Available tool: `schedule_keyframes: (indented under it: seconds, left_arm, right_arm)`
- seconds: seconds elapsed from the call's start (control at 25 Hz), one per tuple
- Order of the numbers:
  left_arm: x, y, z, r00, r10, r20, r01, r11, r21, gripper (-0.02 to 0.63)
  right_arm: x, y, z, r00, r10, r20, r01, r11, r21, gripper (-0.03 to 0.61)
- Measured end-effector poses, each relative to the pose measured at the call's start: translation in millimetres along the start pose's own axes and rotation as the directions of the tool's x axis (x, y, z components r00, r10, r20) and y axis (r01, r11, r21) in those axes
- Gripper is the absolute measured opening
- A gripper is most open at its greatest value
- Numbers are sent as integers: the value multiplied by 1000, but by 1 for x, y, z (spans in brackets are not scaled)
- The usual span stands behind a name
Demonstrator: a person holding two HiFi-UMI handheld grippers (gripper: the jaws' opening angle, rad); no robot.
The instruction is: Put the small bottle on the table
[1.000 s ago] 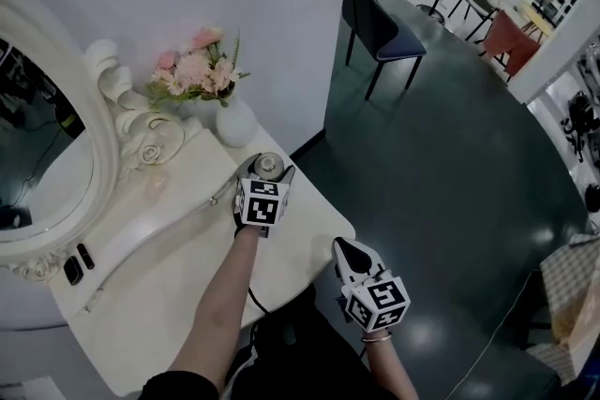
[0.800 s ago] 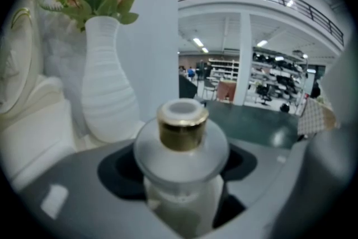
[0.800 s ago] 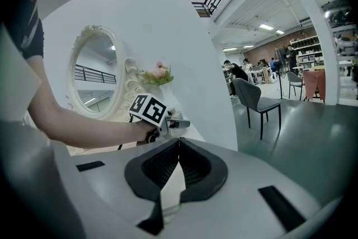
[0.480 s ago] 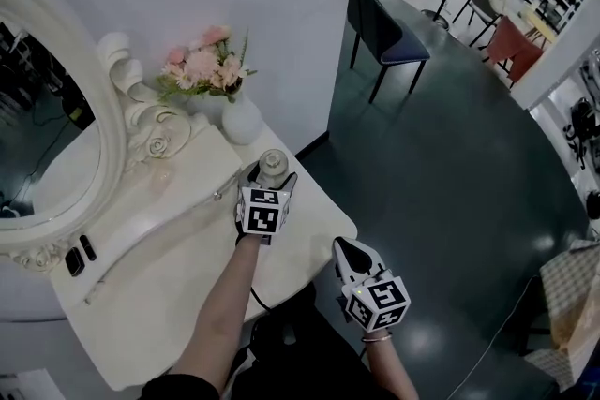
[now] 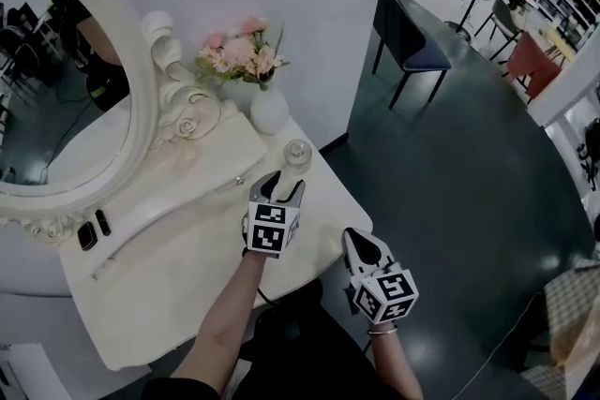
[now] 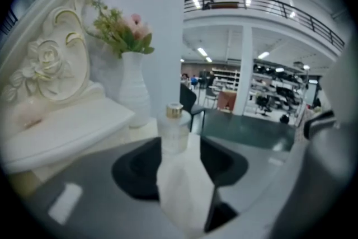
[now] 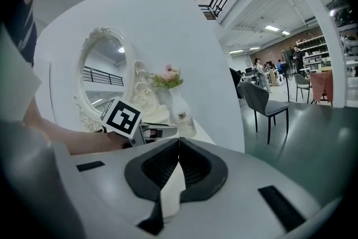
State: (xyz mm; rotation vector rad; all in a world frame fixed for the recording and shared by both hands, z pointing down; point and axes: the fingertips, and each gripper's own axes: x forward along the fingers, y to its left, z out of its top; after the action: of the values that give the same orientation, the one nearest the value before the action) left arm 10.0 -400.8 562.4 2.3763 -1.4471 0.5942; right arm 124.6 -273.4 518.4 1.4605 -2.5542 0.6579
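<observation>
Six entries, left to right.

1. Oval mirror [image 5: 66,61], ornate white frame, upright at the back of the surface [image 5: 178,248]. It is fixed furniture and plays no part in the task.
2. White vase [image 5: 269,109] of pink flowers, against the wall beside the mirror frame. It stands near the bottle but apart from it, so the drop spot is clear of it.
3. Left gripper [image 5: 283,185], held low over the surface and pointing at the bottle. Its fingers [image 6: 137,170] stand moderately apart and are closing with nothing between them. The bottle sits just beyond the tips. This reads as a finished release, not a grip.
4. Small bottle [image 5: 297,155], clear with a gold cap, upright on the surface near its right edge and free of both grippers. It rests on its base unaided, so the placing looks done.
5. Right gripper [image 5: 356,244], held off the surface edge above the dark floor. Its fingers [image 7: 162,168] are pressed together and empty. It is likely parked there to stay out of the left gripper's way.
6. Dark chair [image 5: 408,42], on the floor well away, unconnected to the task.
</observation>
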Motion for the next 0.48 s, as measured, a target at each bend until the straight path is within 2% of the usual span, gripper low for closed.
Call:
schedule_keyframes:
  seconds: [0.48]
  left_arm:
    - [-72,-1,-7,998,27,58,-24,998,-57,89]
  right_arm:
    - [-9,25,15,998,48,33,-47,997,-55,5]
